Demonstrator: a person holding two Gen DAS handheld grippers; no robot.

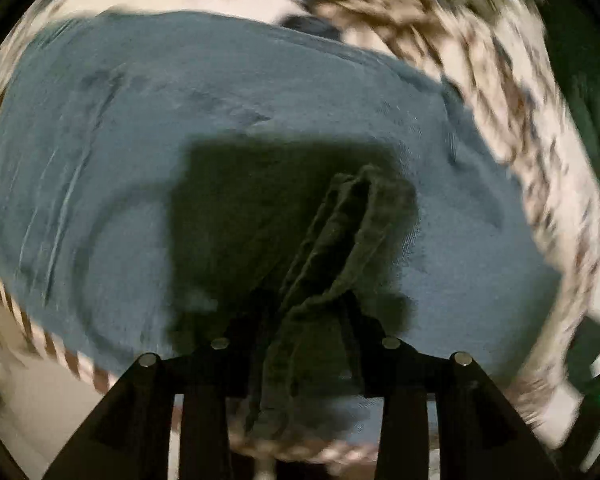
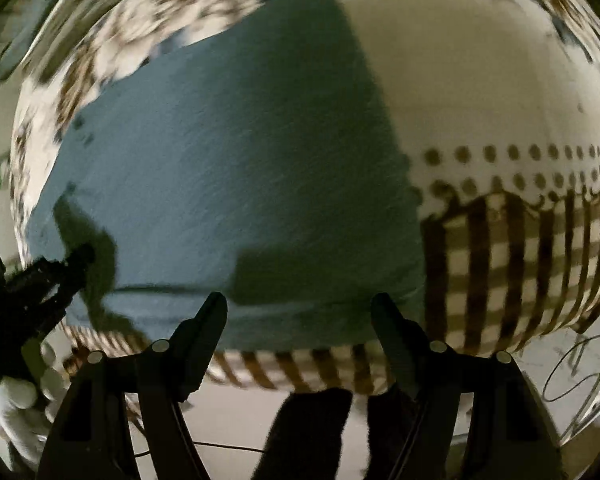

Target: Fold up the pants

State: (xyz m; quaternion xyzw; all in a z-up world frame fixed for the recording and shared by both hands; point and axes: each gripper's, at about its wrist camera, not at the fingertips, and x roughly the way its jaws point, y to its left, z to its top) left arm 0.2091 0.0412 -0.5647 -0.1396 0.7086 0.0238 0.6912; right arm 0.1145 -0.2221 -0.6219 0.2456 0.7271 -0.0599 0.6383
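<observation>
Blue-grey pants (image 1: 180, 128) lie spread flat on a patterned tablecloth. My left gripper (image 1: 312, 312) points straight down over them, in its own dark shadow. A raised fold of the pants (image 1: 340, 240) runs up between its jaws, which stand a little apart, loose around it. In the right wrist view the pants (image 2: 240, 152) fill the middle. My right gripper (image 2: 298, 300) hangs open over their near edge with nothing between its fingers. The left gripper (image 2: 80, 256) shows at the far left, tip down on the pants.
The tablecloth (image 2: 480, 80) is cream with brown flowers, a row of dots and a striped border (image 2: 520, 264) hanging over the table edge. A white-gloved hand (image 2: 20, 396) holds the left gripper. Dark legs (image 2: 308, 424) and thin cables (image 2: 572, 364) are on the floor.
</observation>
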